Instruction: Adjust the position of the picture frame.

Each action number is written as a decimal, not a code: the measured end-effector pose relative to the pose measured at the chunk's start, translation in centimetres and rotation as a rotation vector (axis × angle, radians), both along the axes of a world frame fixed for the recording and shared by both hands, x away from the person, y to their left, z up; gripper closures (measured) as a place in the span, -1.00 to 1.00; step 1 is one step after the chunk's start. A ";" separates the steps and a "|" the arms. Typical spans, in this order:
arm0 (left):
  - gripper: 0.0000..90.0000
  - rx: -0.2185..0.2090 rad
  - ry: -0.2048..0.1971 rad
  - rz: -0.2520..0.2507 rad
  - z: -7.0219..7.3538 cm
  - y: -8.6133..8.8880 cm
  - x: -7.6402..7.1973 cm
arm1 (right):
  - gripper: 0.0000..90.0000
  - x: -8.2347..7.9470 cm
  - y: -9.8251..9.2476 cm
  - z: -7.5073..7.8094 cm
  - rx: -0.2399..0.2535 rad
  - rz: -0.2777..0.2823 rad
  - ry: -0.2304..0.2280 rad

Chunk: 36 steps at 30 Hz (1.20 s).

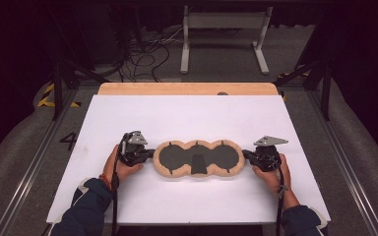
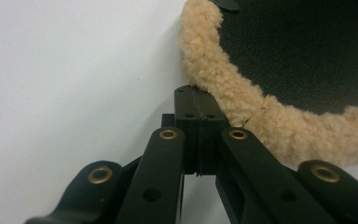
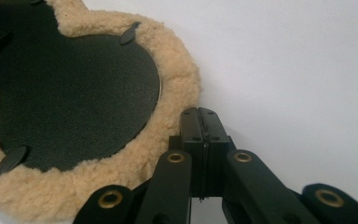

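Fleece pad [image 1: 198, 158] of three joined round lobes lies flat on the white sheet [image 1: 187, 118], near its front edge and about midway between its left and right edges, long axis running left to right. Each lobe has a dark, pebbled centre ringed by tan curly pile; small black tabs sit at the rim, and a dark flap lies at the middle lobe's front. It looks light, soft and floppy, likely to sag or fold if lifted from one end, so both ends need support. The woolly rim at the two outer lobes is the natural place to pinch: thick enough to fill the jaws and unlikely to slip. The dark faces look smoother and offer no edge to grip.

Left gripper [image 1: 146, 154] meets the pad's left end. In the left gripper view its jaws stand pressed together, tips [image 2: 198, 100] touching the fleece rim [image 2: 223, 79]; whether any pile is caught between them I cannot tell. Right gripper [image 1: 248, 155] meets the right end; in the right gripper view its jaws are likewise fully closed, tips [image 3: 199, 116] just beside the rim [image 3: 177, 93], holding nothing that shows.

No brand, label or lettering can be read on the pad or sheet. A painted "4" [image 1: 69, 141] marks the floor left of the table, whose wooden far edge [image 1: 187, 88] shows beyond the sheet.
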<state>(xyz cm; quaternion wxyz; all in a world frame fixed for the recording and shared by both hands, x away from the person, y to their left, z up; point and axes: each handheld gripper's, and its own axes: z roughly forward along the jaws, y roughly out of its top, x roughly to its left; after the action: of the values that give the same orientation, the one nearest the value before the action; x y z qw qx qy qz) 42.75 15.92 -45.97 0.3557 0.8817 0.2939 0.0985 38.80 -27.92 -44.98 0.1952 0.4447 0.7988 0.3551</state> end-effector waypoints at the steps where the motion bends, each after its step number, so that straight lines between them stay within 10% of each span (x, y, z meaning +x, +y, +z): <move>1: 1.00 0.002 -0.003 -0.001 0.0 0.0 0.0 | 1.00 -0.1 0.1 0.0 -0.010 -0.005 -0.002; 10: 0.97 -0.004 -0.020 0.008 -0.1 0.1 -0.1 | 0.98 0.0 0.2 -0.6 -0.010 -0.035 -0.011; 22: 0.47 -0.031 -0.131 -0.019 1.4 2.0 -2.2 | 0.42 -1.0 -1.8 0.8 0.065 -0.030 -0.052; 36: -0.57 -0.092 -0.161 0.027 1.0 5.8 -7.1 | 0.01 -4.5 -0.1 2.5 0.100 0.126 -0.055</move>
<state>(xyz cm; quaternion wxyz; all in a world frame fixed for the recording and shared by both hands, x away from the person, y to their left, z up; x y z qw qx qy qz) 35.60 21.75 -44.97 0.4170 0.8496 0.2803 0.1604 34.26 -28.07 -42.45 0.1715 0.3928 0.8008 0.4183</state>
